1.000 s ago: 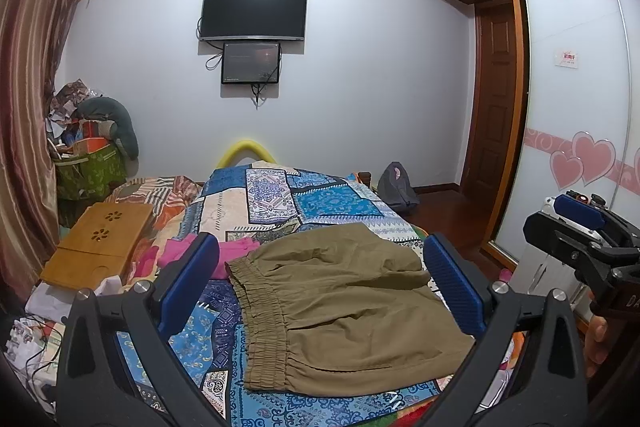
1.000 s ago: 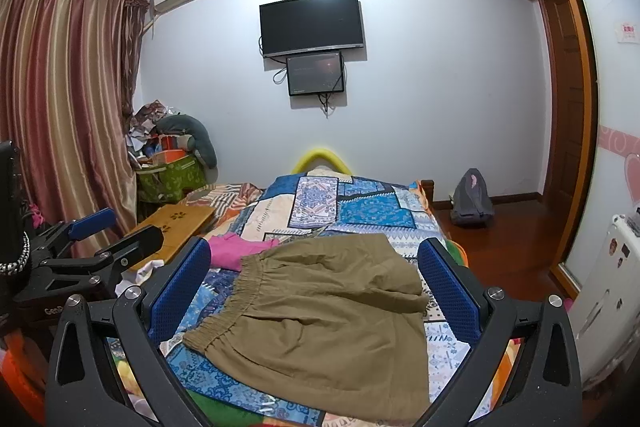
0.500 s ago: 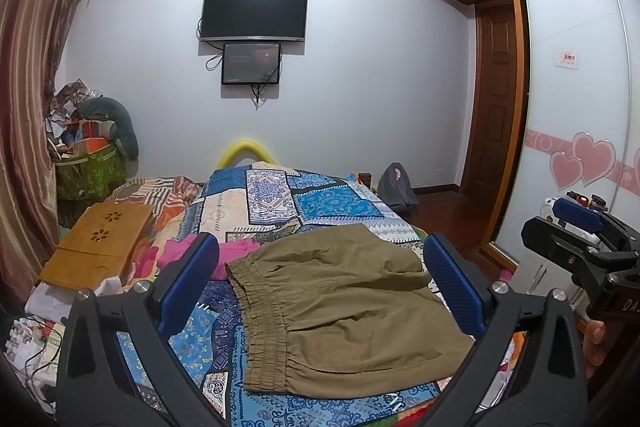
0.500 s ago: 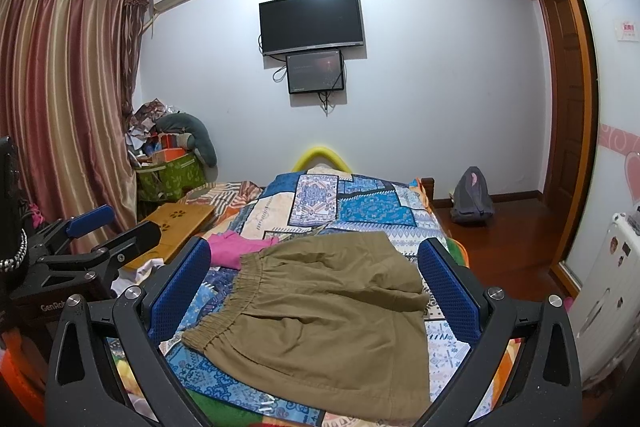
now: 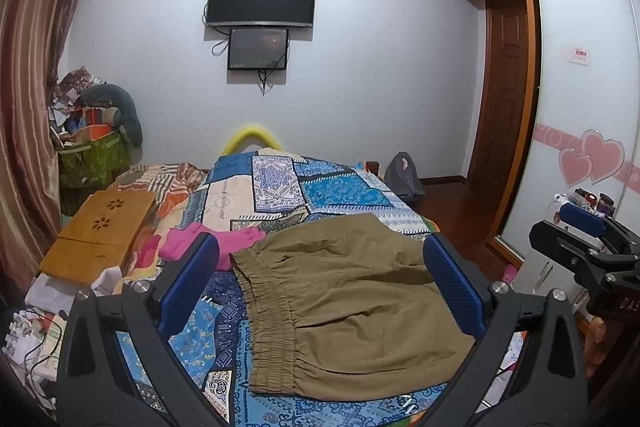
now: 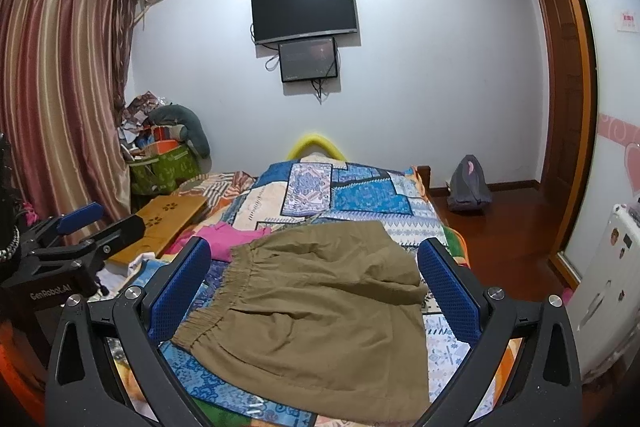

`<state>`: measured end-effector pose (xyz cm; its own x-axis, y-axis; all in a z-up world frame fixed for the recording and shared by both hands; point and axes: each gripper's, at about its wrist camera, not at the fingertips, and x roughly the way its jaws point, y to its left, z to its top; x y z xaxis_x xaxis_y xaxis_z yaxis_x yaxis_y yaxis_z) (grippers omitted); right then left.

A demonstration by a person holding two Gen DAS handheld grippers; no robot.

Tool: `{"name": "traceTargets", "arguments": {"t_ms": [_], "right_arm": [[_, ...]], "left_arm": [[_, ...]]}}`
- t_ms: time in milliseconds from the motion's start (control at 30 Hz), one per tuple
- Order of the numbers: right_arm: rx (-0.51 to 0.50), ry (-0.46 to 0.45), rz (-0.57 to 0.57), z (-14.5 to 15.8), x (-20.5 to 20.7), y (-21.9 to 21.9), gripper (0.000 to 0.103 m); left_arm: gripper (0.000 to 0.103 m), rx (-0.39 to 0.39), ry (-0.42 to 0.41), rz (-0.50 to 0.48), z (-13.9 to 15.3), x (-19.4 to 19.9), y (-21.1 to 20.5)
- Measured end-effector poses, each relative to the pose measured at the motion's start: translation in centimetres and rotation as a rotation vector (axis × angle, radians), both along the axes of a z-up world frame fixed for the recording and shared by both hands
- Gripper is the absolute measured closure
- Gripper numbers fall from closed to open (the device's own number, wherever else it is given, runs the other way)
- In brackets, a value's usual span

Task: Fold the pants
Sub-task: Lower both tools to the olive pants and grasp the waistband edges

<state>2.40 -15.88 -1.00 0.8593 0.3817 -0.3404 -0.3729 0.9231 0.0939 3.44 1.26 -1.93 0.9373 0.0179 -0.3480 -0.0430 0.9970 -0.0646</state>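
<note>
Left wrist view: I hold both grippers, left (image 5: 320,279) and right (image 6: 314,285), spread wide and empty above the pants (image 5: 352,303) lying flat on the bed (image 5: 280,187); soft, light cloth, probably best pinched at the waistband (image 5: 268,311) corners.

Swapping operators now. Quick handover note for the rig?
Left tongs: open, empty, held above the bed's near end.
Right tongs: open, empty, alongside.
Pants: olive, lying on the patchwork bedspread, waistband to the left, legs to the right. They look doubled over already, but I can't be sure.
Pink garment lies beside the waistband, not part of the job.
Done: nothing gripped.
Left: grab the pants, fold, flatten.
</note>
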Motion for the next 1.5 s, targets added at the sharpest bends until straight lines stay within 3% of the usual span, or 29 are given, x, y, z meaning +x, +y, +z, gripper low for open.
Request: {"name": "traceTargets", "arguments": {"t_ms": [233, 567, 833, 1000, 1100, 1267, 1500], "right_arm": [[-0.038, 0.017, -0.059, -1.4, 3.4, -1.0, 0.0], [-0.169, -0.001, -0.126, -1.6, 11.1, -2.9, 0.0], [-0.253, 0.022, -0.082, -3.8, 17.9, -2.7, 0.0], [-0.342, 0.058, -0.055, -5.8, 23.0, -2.0, 0.0], [-0.377, 0.096, -0.033, -7.1, 25.9, -1.6, 0.001], [-0.361, 0.173, 0.035, -9.6, 30.4, -0.6, 0.003], [-0.418, 0.26, 0.138, -12.8, 35.7, 2.3, 0.017]], "left_arm": [[0.0, 0.04, 0.049, 0.046, -1.3, 4.1, 1.5], [0.0, 0.036, 0.179, 0.104, -4.0, 14.8, 8.1], [0.021, 0.079, 0.321, 0.139, -8.8, 23.0, 13.0], [0.046, 0.056, 0.433, 0.116, -13.4, 27.4, 15.2], [0.048, 0.02, 0.496, 0.099, -16.3, 29.4, 16.0], [0.049, 0.04, 0.575, 0.081, -19.9, 32.1, 16.0], [0.049, -0.003, 0.65, 0.049, -23.2, 34.5, 16.8]]}}
